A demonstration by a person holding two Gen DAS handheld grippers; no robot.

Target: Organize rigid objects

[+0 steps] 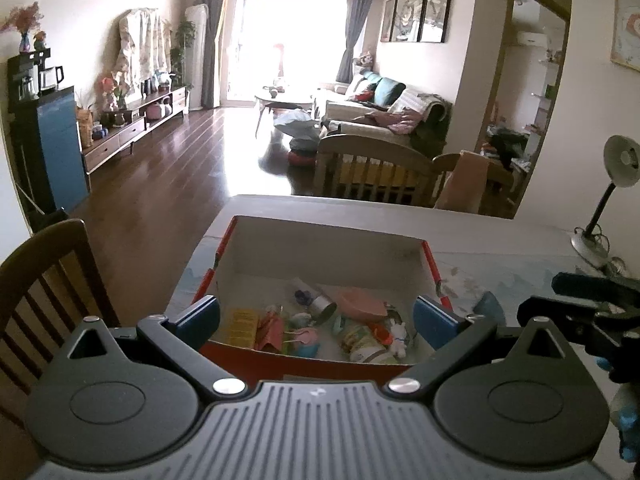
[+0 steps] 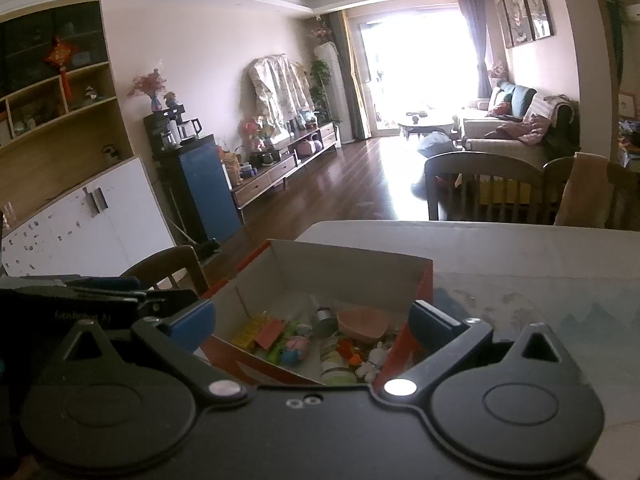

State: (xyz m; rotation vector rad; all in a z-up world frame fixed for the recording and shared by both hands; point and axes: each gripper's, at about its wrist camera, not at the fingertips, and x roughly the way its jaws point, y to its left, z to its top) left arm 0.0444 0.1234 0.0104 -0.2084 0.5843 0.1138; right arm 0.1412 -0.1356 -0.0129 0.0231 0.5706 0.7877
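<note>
Dining table (image 1: 520,264), living room behind: I hold both grippers side by side over an open red-sided box (image 1: 328,248) w/ white inner walls, pointed at 12 o'clock toward the bright balcony door.

Left gripper (image 1: 316,316) spread wide, nothing betw. its blue pads; right gripper (image 2: 312,320) likewise wide and empty. My guess: both hover at the near rim so the cams look straight down into the box.

The task's rigid objs lie inside the box, bunched on its floor toward 6 o'clock, the far half bare. From 9 to 3 o'clock in the left view: yellow packet (image 1: 242,326), red card (image 1: 272,330), small metal can (image 1: 323,307) on its side, pink bowl (image 1: 360,304) at approx 1 o'clock, pale jar (image 1: 366,344) lying flat, tiny white figure (image 1: 396,334) touching it.

Table around the box looks bare of loose items, bar a desk lamp (image 1: 608,196) at 3 o'clock. Reads two ways: objs gathered in the box and job near done, or box waiting to be sorted out.
</note>
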